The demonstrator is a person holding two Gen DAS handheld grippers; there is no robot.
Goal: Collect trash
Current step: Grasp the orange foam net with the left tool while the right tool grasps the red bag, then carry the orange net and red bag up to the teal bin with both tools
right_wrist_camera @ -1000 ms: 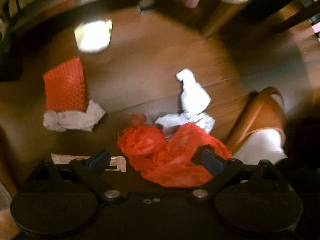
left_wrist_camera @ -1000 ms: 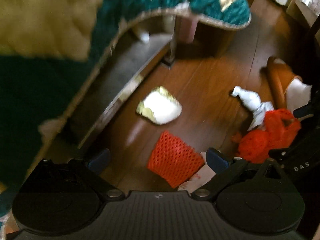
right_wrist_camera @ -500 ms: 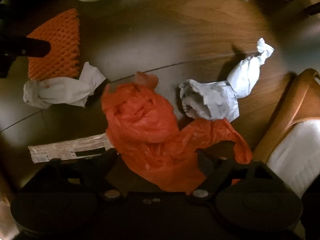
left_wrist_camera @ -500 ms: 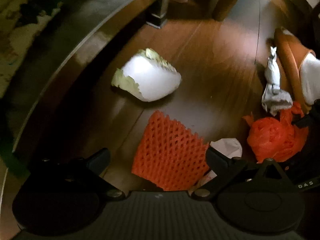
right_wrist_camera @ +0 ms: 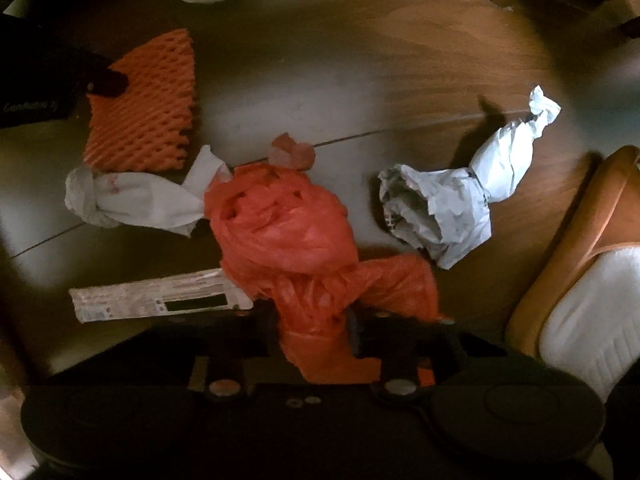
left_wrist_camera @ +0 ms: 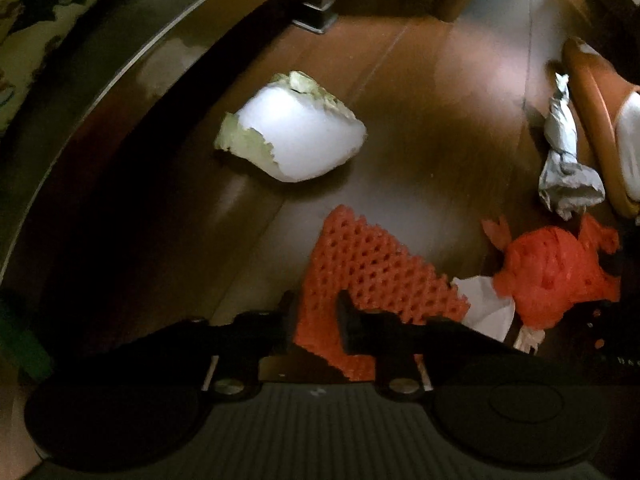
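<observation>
The left tongs (left_wrist_camera: pixel 314 312) are pinching the orange net (left_wrist_camera: pixel 360 276) — the right tongs (right_wrist_camera: pixel 314 322) are squeezing the red bag (right_wrist_camera: pixel 288 232). Both look ready for lifting off the floor (left_wrist_camera: pixel 420 100).

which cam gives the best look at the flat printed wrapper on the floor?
Right wrist. The flat printed wrapper lies in full view on the wood floor, left of the right gripper, one end tucked under the red plastic bag. Left wrist shows at most a white scrap beside that bag; I can't confirm it's the wrapper.
</observation>
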